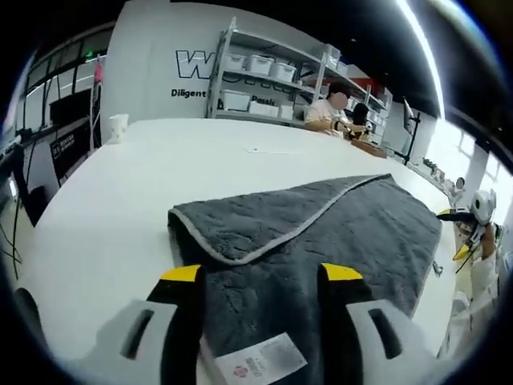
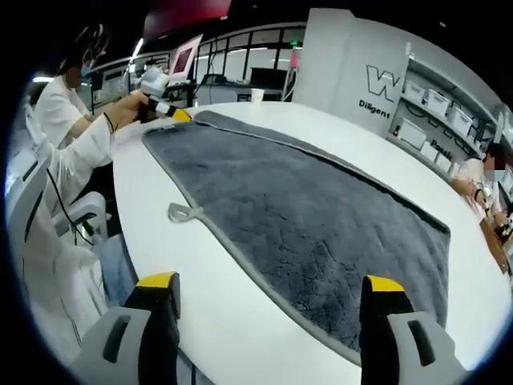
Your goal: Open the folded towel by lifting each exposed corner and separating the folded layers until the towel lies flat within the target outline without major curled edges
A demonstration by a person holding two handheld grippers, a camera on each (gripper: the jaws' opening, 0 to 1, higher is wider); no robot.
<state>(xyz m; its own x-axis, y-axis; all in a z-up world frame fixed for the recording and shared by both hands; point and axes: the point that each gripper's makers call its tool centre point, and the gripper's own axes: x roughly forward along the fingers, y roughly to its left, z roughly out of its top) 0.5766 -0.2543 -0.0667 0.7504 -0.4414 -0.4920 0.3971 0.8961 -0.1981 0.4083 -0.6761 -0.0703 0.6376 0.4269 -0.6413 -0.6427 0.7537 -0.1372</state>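
Note:
A dark grey towel (image 1: pixel 321 241) with a light grey hem lies on the white table (image 1: pixel 160 160). One layer is folded over near its left corner (image 1: pixel 232 224). My left gripper (image 1: pixel 261 273) is open, its yellow-tipped jaws on either side of the towel's near edge, with a white label (image 1: pixel 260 361) between them. In the right gripper view the towel (image 2: pixel 313 208) spreads wide, and a small hanging loop (image 2: pixel 183 212) sticks out from its hem. My right gripper (image 2: pixel 271 282) is open at the table's edge, just short of the hem. The left gripper (image 2: pixel 164 106) sits at the far corner.
The right gripper (image 1: pixel 469 228) shows at the table's far right, in a person's hand. A paper cup (image 1: pixel 119 127) stands near the far left edge. Shelves with white bins (image 1: pixel 256 72) and seated people (image 1: pixel 333 108) are beyond the table. A chair (image 2: pixel 32 208) stands beside the table.

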